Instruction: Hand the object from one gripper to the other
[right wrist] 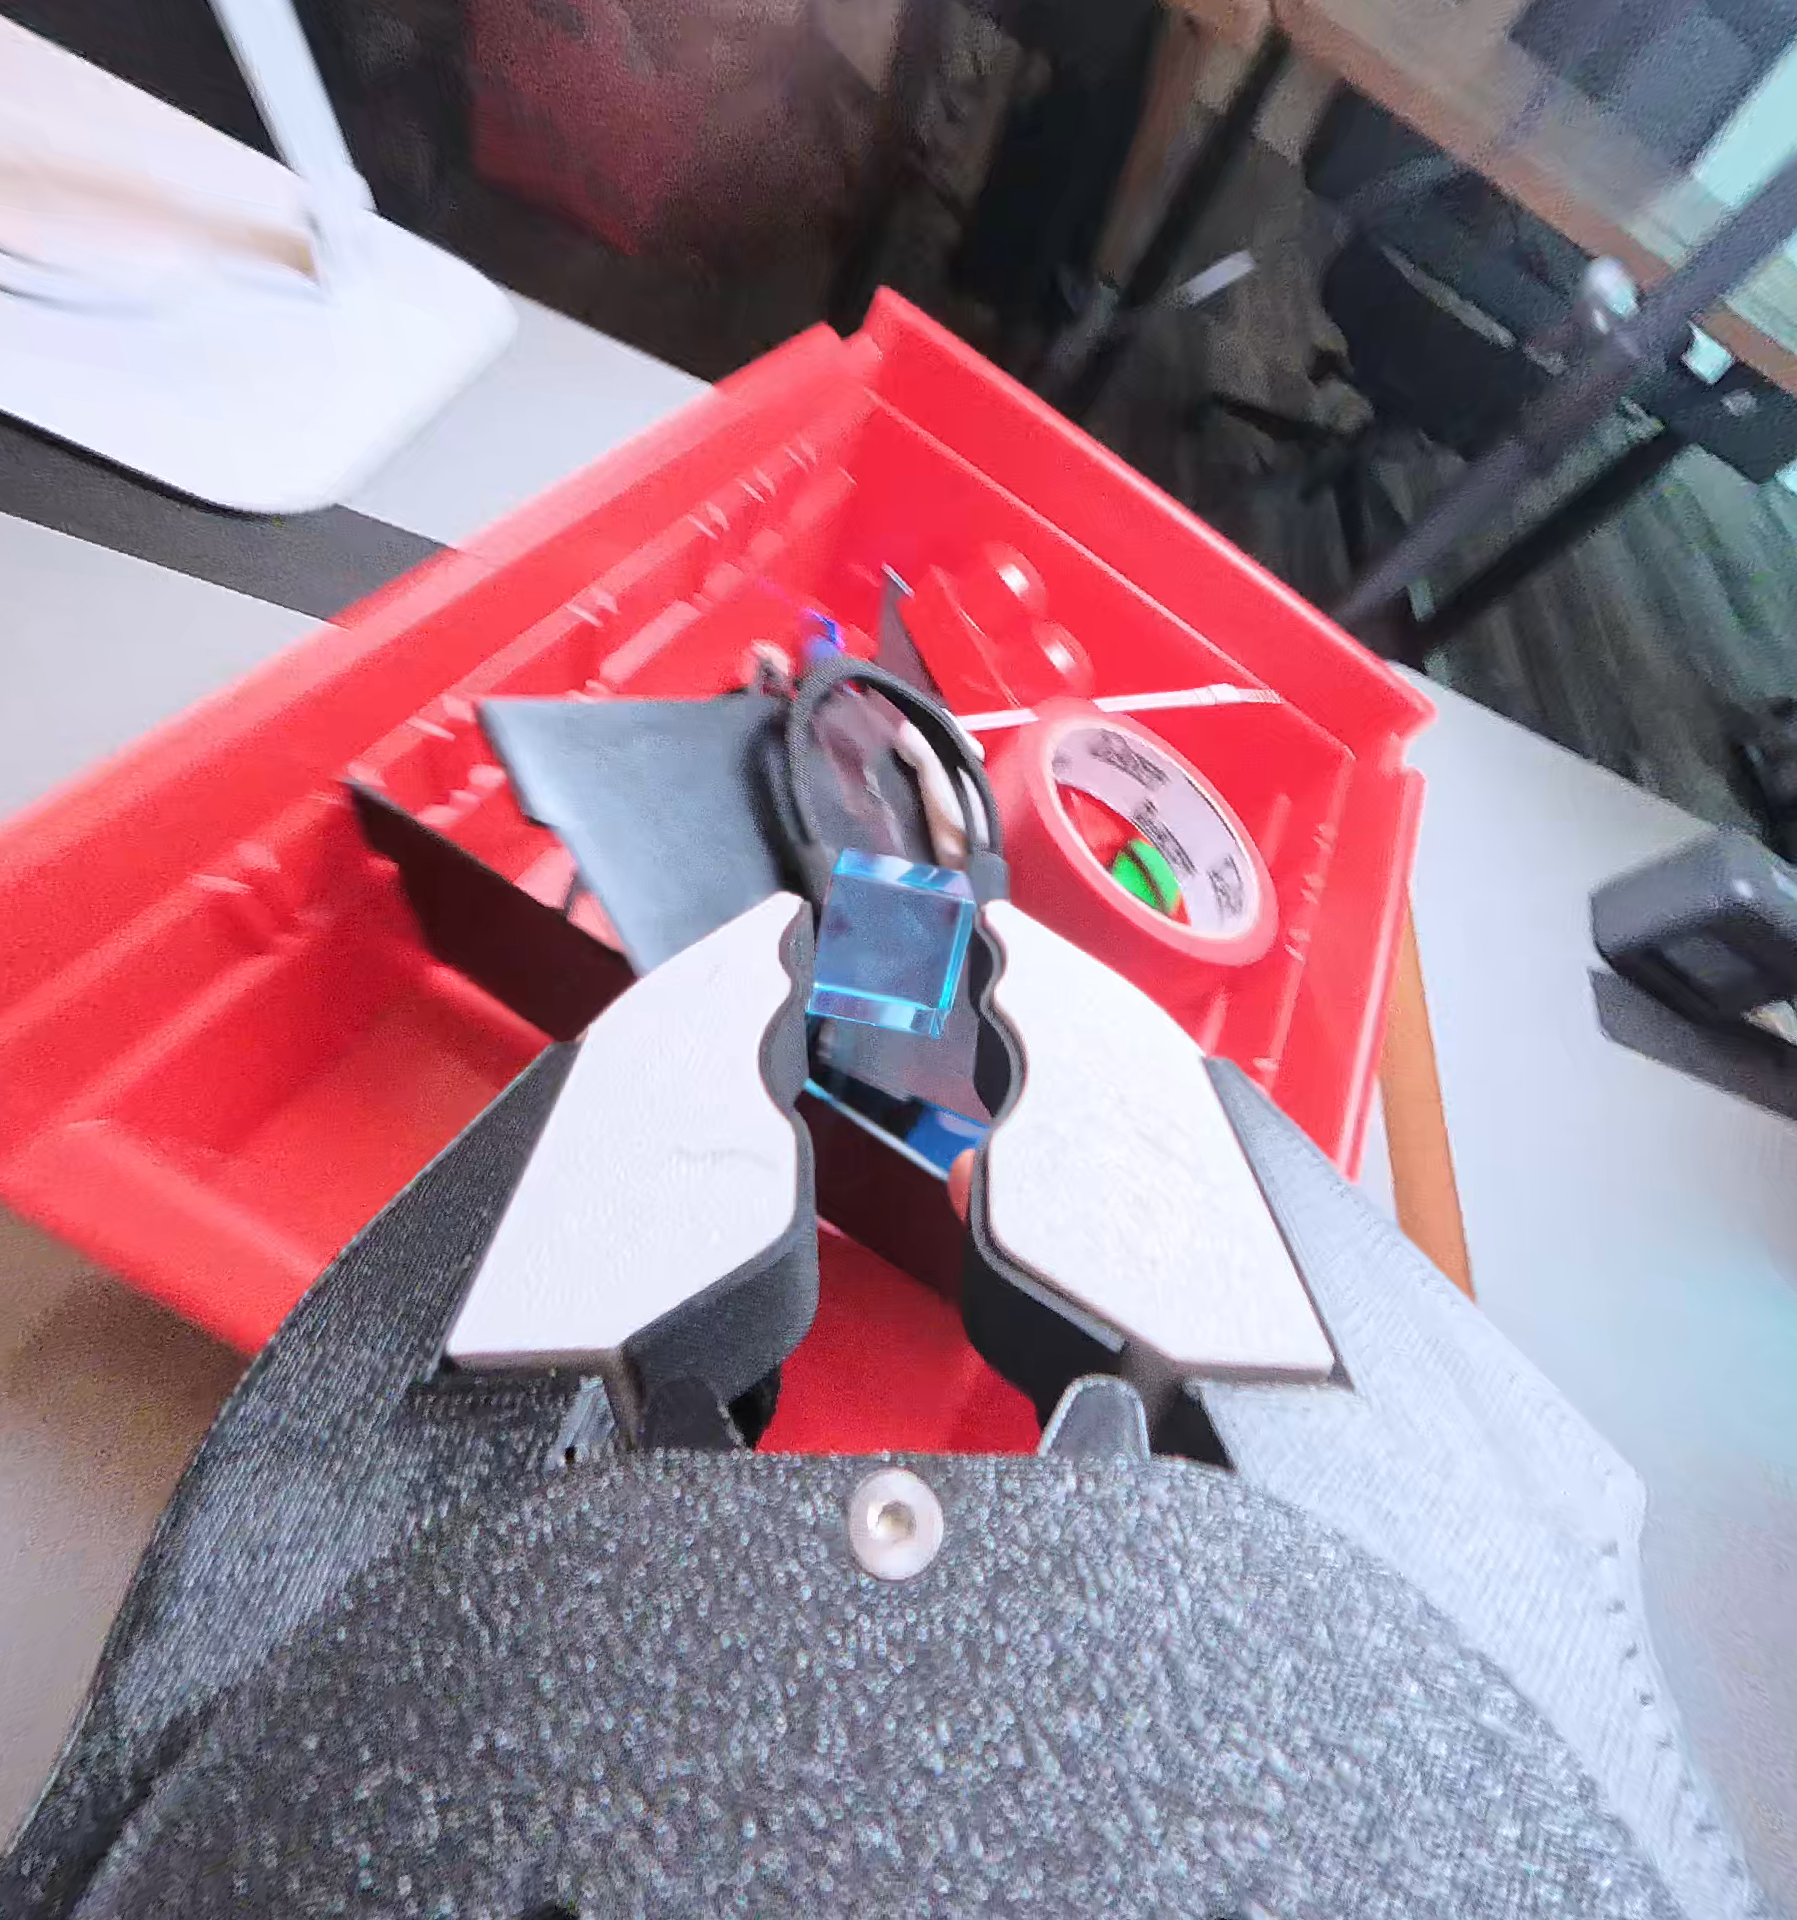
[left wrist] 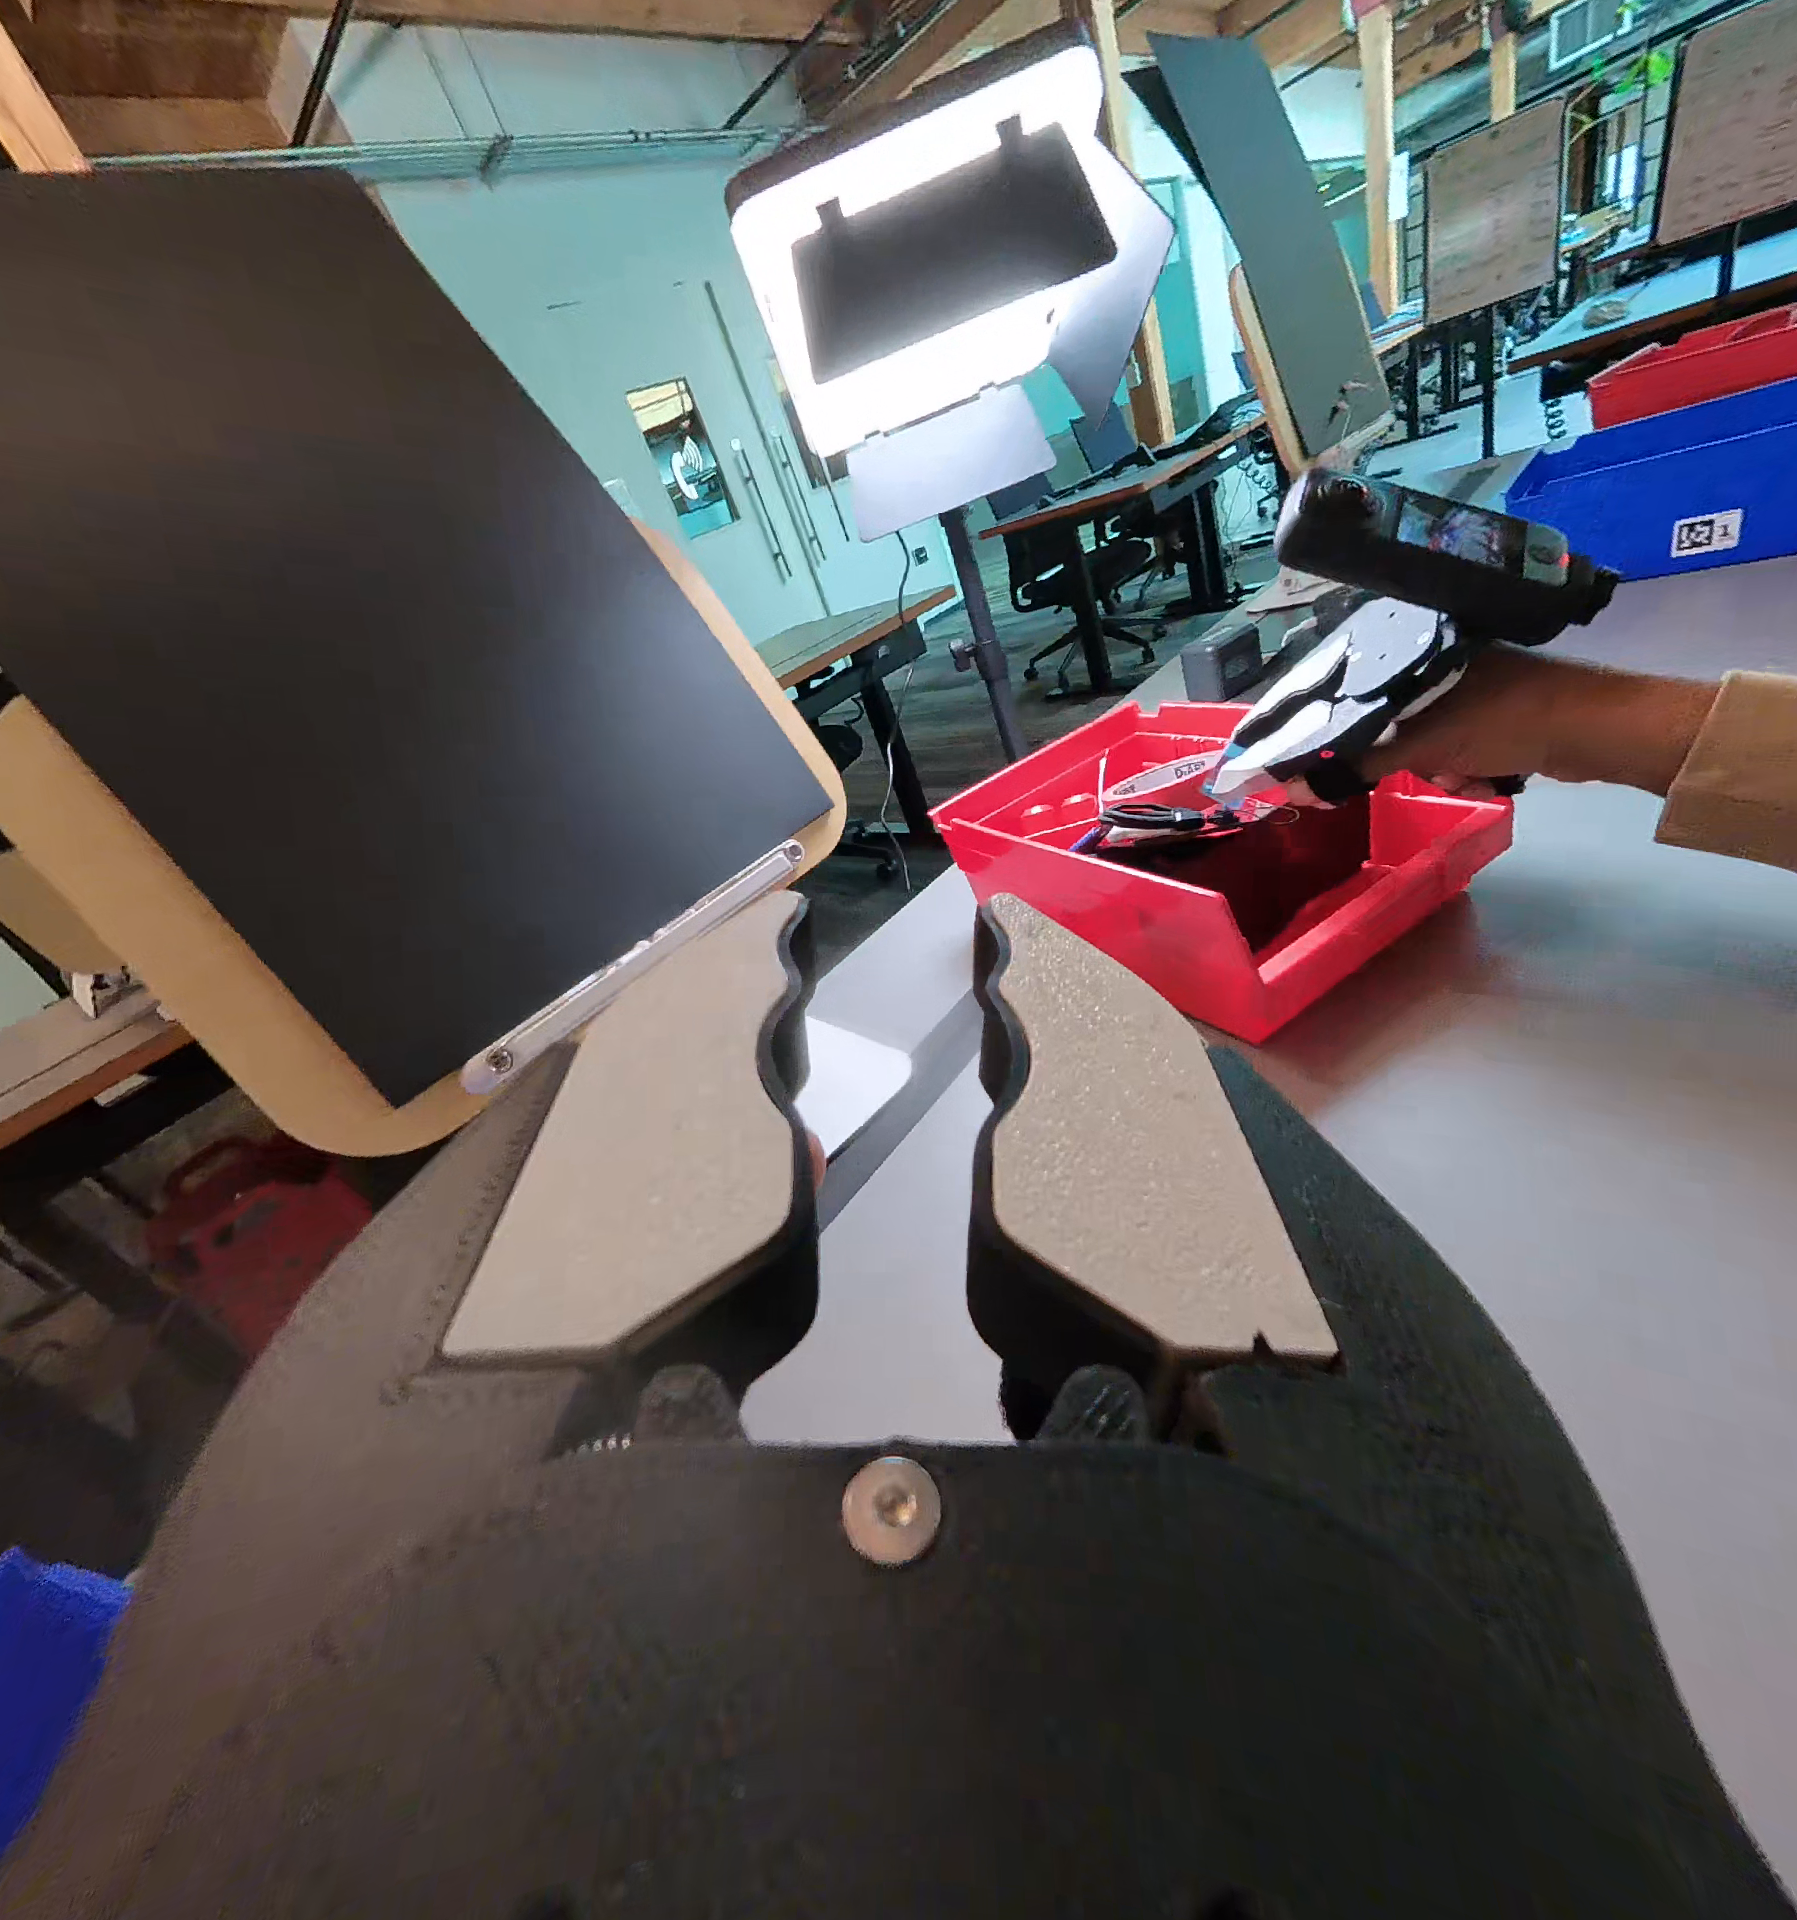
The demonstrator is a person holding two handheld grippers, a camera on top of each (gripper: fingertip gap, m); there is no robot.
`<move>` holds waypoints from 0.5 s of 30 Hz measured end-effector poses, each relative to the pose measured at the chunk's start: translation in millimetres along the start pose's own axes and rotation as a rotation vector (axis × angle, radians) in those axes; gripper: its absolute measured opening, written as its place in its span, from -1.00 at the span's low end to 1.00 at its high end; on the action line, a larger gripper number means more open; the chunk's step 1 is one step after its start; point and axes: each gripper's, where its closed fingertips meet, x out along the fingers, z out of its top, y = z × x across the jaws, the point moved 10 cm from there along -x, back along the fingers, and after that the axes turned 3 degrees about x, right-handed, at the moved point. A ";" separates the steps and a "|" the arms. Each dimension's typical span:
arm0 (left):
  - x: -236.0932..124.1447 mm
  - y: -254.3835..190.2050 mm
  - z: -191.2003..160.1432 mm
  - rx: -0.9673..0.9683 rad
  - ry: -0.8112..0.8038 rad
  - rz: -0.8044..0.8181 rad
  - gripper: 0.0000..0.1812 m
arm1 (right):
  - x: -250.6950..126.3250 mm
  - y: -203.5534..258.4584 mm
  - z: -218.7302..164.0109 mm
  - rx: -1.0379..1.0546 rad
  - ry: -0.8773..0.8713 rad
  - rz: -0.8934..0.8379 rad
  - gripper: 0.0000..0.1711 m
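Jaws of the left gripper stand apart with nothing between them, held above the grey bench near its left edge, where a black panel on a pale curved frame rises beside them. Farther right, a red bin sits on the bench at its far edge. Over that bin, the right gripper reaches in, held by a hand with a tan sleeve. Its jaws are closed on a small clear blue cube, pinched at the fingertips and lifted above the bin's contents. Below the cube lie a black divider plate, a coiled black cord and, to the right, a roll of red tape against the bin's right wall. Beyond the bin, a blue bin sits at the bench's far right.
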 end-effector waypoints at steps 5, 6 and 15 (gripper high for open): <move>-2.2 8.5 -3.7 -0.012 0.028 0.037 -0.67 | 2.1 -19.6 -6.4 0.067 -0.002 -0.113 -0.44; -2.9 10.5 -3.9 -0.008 0.035 0.047 -0.67 | -3.8 -22.2 -3.6 0.083 -0.040 -0.128 -0.45; -26.3 50.1 -10.2 -0.074 0.153 0.180 -0.67 | -69.7 -0.6 46.3 0.251 -0.452 0.227 -0.56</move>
